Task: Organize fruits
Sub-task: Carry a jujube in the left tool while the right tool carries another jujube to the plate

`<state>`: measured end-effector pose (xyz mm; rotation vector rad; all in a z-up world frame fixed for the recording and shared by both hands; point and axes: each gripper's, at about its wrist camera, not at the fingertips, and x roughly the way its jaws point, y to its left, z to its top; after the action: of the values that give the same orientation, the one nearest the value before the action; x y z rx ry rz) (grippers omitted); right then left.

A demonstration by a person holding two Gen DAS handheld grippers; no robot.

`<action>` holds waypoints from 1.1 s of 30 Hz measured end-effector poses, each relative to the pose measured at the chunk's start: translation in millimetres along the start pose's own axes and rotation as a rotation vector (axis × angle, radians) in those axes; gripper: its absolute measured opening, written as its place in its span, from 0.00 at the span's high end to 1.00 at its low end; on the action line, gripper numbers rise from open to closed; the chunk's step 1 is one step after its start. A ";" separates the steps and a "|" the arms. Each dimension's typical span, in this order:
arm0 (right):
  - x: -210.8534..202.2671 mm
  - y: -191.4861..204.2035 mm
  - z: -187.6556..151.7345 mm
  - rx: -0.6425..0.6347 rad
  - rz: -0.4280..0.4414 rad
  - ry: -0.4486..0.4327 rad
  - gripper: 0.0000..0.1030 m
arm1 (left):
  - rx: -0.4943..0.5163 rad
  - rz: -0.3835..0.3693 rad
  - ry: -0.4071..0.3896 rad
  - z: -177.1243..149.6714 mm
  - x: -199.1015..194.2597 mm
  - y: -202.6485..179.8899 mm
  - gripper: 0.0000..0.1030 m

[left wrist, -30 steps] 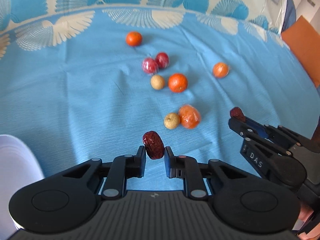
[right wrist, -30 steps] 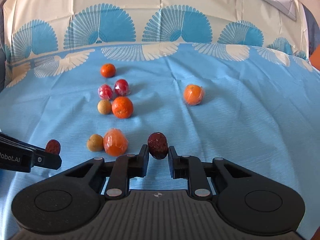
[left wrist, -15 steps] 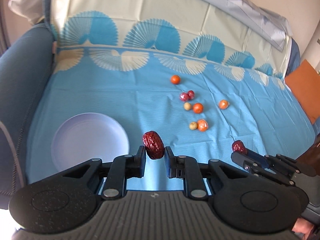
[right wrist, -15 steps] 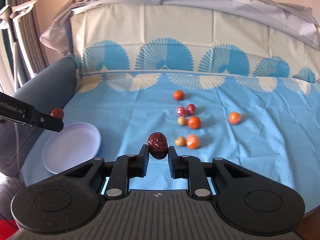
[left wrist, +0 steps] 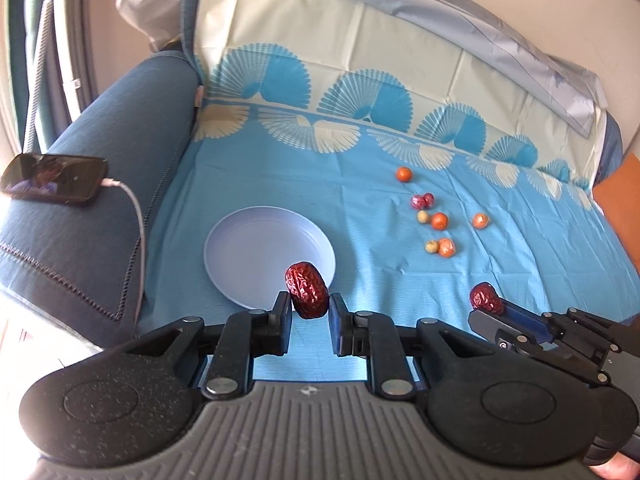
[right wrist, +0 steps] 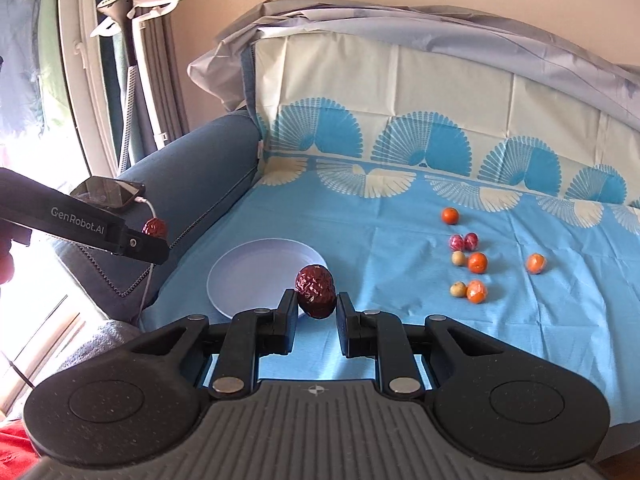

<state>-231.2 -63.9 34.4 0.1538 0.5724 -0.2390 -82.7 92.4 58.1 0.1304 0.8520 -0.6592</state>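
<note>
My left gripper [left wrist: 309, 307] is shut on a wrinkled red date [left wrist: 306, 289], held above the near edge of a pale lilac plate [left wrist: 256, 244] on the blue cloth. My right gripper [right wrist: 317, 304] is shut on a second red date [right wrist: 316, 291], also above the plate's [right wrist: 248, 276] near right edge. Each gripper shows in the other's view with its date: the right one [left wrist: 486, 299] at the lower right, the left one [right wrist: 155, 227] at the left. Several loose fruits lie to the right: oranges [left wrist: 440, 221], two wrapped red fruits [left wrist: 422, 201] and small tan ones [left wrist: 431, 246].
A blue sofa arm [left wrist: 80, 216] at the left carries a phone [left wrist: 54, 179] on a white charging cable. The patterned cloth runs up the sofa back [left wrist: 360, 52]. An orange object [left wrist: 620, 196] sits at the far right. A garment steamer [right wrist: 128, 52] stands by the window.
Both grippers have pulled up and back from the fruit cluster and swung left, each keeping its date. The plate and sofa arm have come into fuller view.
</note>
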 end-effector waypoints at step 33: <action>81.0 16.5 26.5 -0.078 0.059 0.116 0.79 | -0.070 0.041 -0.009 35.0 42.3 38.4 0.80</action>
<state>-147.2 -68.3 13.0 0.1090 0.6905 -0.1503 -17.2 89.7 44.6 0.0810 0.8604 -0.5904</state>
